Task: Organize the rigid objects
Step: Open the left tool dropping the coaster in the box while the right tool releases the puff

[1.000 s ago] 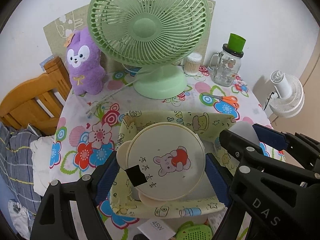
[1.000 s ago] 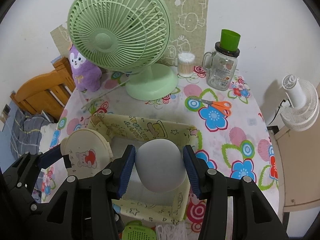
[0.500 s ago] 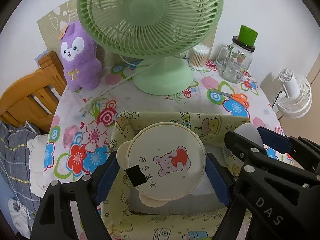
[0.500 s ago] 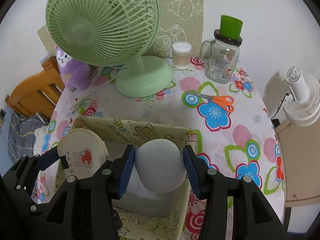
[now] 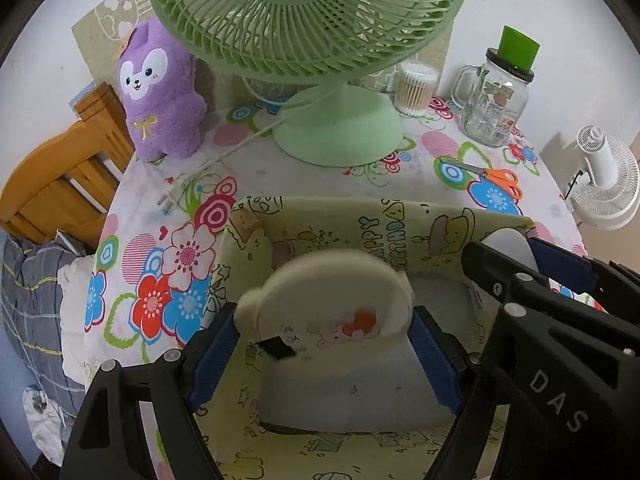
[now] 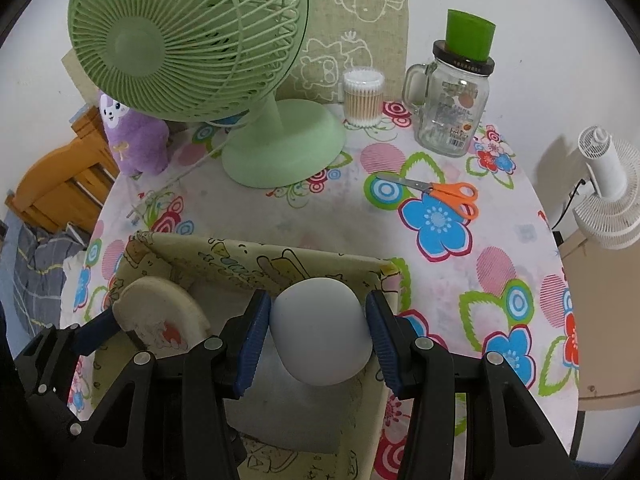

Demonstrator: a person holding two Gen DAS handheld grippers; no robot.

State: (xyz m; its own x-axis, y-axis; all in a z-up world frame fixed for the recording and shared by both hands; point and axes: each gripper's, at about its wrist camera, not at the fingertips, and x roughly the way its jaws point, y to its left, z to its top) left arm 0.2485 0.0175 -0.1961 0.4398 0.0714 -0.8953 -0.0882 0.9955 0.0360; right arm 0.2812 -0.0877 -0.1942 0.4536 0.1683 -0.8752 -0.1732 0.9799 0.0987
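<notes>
Open from above over the yellow fabric box (image 6: 256,258), though crowded inside by the cream round case (image 5: 332,304) and the grey egg-shaped thing (image 6: 320,332). Blocked behind by the green fan (image 6: 280,148); bare tablecloth (image 6: 500,240) to the right, apart from the scissors (image 6: 440,194)

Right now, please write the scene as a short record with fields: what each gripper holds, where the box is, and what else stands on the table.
left gripper: shut on the round cream case, tilted, over the box
right gripper: shut on the grey egg-shaped object, over the box
fabric box: yellow, cartoon print, open top, on the near part of the table
table: floral cloth
behind the box: green fan, purple plush toy, cotton swab jar, glass mug jar, orange scissors
</notes>
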